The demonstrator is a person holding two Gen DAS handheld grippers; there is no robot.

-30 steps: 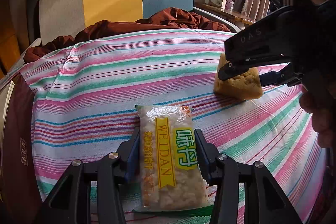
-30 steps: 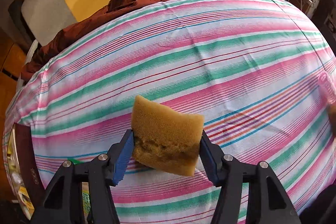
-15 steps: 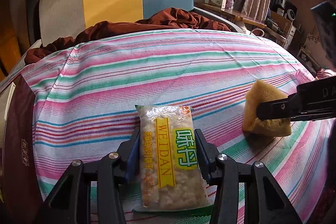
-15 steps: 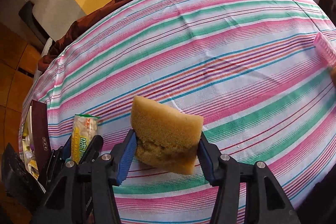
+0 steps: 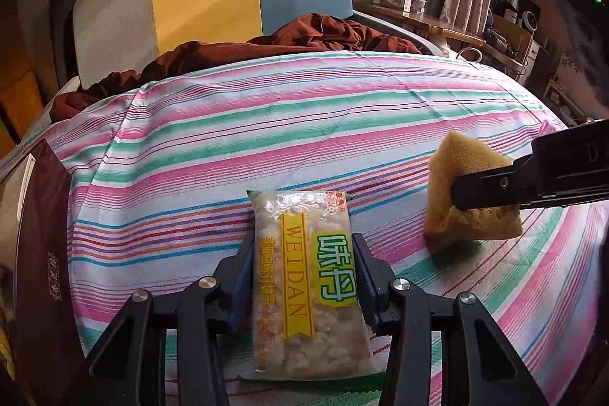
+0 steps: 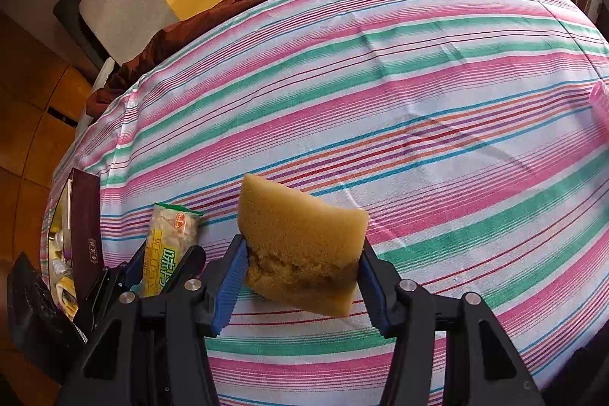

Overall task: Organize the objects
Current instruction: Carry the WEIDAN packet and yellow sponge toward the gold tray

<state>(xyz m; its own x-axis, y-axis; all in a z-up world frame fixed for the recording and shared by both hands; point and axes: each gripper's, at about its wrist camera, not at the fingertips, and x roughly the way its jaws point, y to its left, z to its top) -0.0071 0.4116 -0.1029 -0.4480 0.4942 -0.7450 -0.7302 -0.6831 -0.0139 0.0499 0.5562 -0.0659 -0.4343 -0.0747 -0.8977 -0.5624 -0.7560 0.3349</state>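
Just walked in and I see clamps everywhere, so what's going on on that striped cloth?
A person is tidying with a handheld gripper in each hand. The left gripper is closed on a snack packet that seems to lie on the striped cloth. The right gripper holds a yellow sponge lifted above the cloth, to the packet's right. A dark red box sits at the cloth's left edge.

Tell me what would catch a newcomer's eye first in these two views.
Probably the pink, green and white striped cloth covering the whole surface. Next, the yellow-brown foam sponge clamped in the right tool just above the cloth, and the clear WEIDAN snack packet gripped by the left tool beside it. A dark maroon box sits at the cloth's left edge.
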